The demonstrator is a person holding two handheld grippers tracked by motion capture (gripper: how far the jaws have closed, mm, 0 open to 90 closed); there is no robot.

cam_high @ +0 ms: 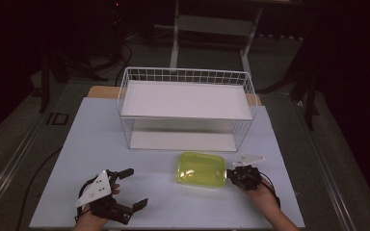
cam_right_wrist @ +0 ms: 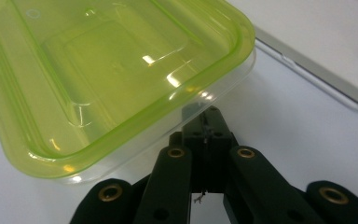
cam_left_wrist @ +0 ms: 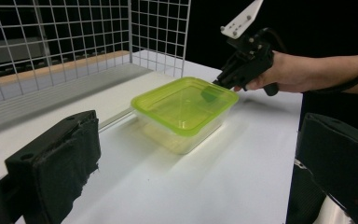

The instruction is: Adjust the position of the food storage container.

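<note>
A clear box with a yellow-green lid (cam_high: 201, 169) sits on the white table, just in front of the wire basket. My right gripper (cam_high: 229, 174) is at the box's right end, held by a hand. Its jaws are shut, and in the right gripper view the gripper's (cam_right_wrist: 205, 114) tips press against the box (cam_right_wrist: 98, 70) wall just under the lid rim. Nothing is clamped between them. My left gripper (cam_high: 136, 187) rests at the table's front left, jaws wide open and empty. In the left gripper view the gripper (cam_left_wrist: 198, 163) faces the box (cam_left_wrist: 184, 105) and the right gripper (cam_left_wrist: 213, 88).
A white wire basket (cam_high: 187, 103) with a shelf stands at the back middle of the white table (cam_high: 96, 139). Its mesh wall (cam_left_wrist: 74, 37) lies beyond the box in the left gripper view. Dark floor and stand legs surround the table.
</note>
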